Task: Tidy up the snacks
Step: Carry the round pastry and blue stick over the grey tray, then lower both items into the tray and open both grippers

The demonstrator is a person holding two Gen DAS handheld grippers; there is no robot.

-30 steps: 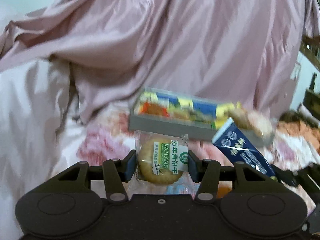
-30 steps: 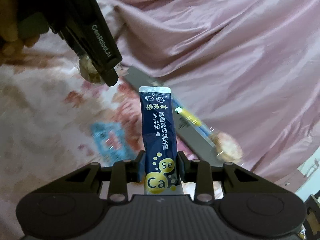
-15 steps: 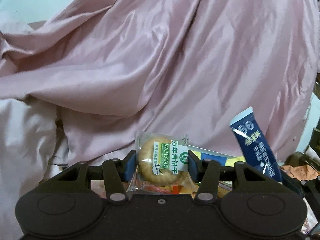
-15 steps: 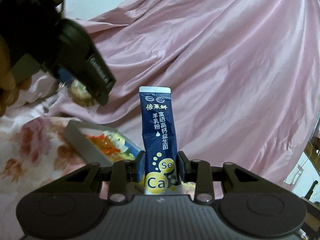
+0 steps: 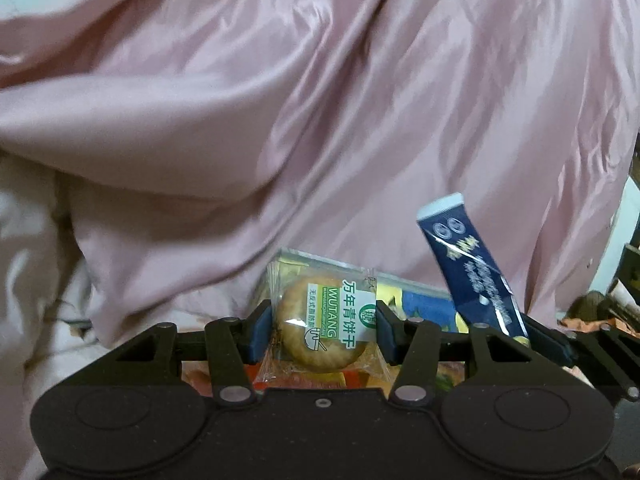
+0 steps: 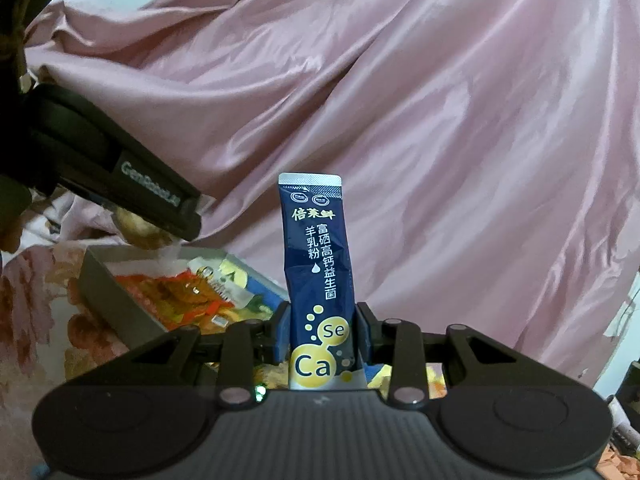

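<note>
On the left, the left gripper [image 5: 322, 330] is clenched on a wrapped biscuit [image 5: 320, 330], its blue pads pressing the clear packet from either side; the round biscuit stands on edge between them with a green and white label facing the camera. In the right wrist view the same gripper [image 6: 176, 220] comes in from the upper left, and the biscuit [image 6: 138, 230] hangs above the near left corner of a grey box [image 6: 108, 292]. The box lies on a flowered bedsheet [image 6: 28, 304] and already holds a jumble of orange, yellow and blue packets [image 6: 188, 292]. Behind everything, a pink satin quilt [image 5: 320, 100] is heaped up and fills most of both views.

Further right, the right gripper [image 6: 322, 332] is clenched on a dark blue sachet [image 6: 318, 264], grasped near its lower end so that it stands upright, its silver seal at the top. The sachet is held over the right part of the box. From the left wrist camera the sachet [image 5: 470, 268] leans to the left, just beside the biscuit.
</note>
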